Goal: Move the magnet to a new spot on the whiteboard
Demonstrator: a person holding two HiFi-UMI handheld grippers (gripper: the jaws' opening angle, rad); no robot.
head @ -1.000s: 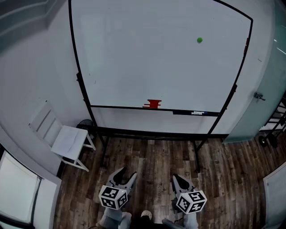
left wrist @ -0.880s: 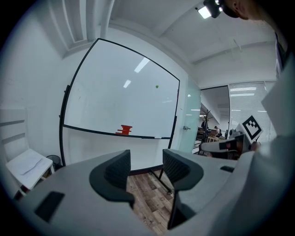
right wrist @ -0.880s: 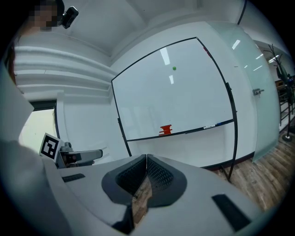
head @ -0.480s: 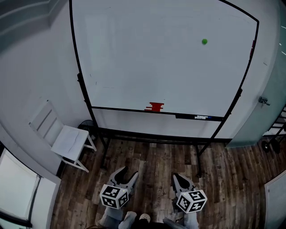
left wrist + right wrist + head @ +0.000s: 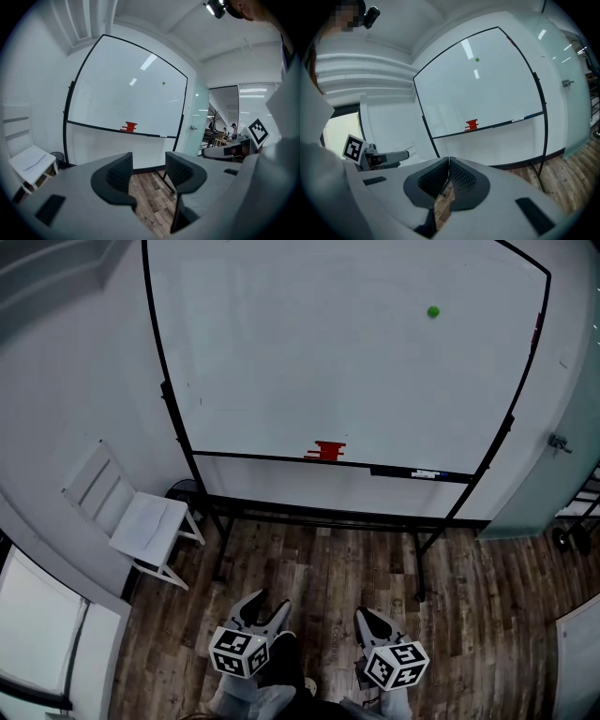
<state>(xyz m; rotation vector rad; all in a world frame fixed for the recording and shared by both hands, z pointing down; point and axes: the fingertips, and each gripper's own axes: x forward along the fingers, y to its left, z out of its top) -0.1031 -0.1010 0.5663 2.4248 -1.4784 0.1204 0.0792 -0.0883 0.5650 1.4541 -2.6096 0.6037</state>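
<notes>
The task had not properly begun: this was the approach, with both tools well short of the whiteboard (image 5: 328,362). The magnet (image 5: 432,311), a small green dot, sat high on the board's right side, near the top corner and well apart from everything else on it. Along the tray (image 5: 253,461) at the board's lower edge lay a red block (image 5: 326,451) near the middle and a pen (image 5: 422,473) further right. A white chair (image 5: 131,521) stood to the left of the stand, on the wood floor (image 5: 328,568).

The left tool (image 5: 263,607) hung low in the head view, close to the person's body; its jaws stood apart with only floor showing between them, so it was released and carried nothing. The right tool (image 5: 364,615) hung beside it at the same height; its jaws were pressed together at the tips, clenched on nothing.

Judging by where the magnet sat, the right tool looked the likelier one for the job, being on the magnet's side. The next move would call for stepping in toward the board, raising that tool high, and letting its jaws part before it reached the magnet. The jaws would then have to close round the magnet's rim, since it lay flat against the board, and pull it off squarely before setting it down on a bare patch elsewhere. The reach was high, so aim at such a small target would probably need care.
</notes>
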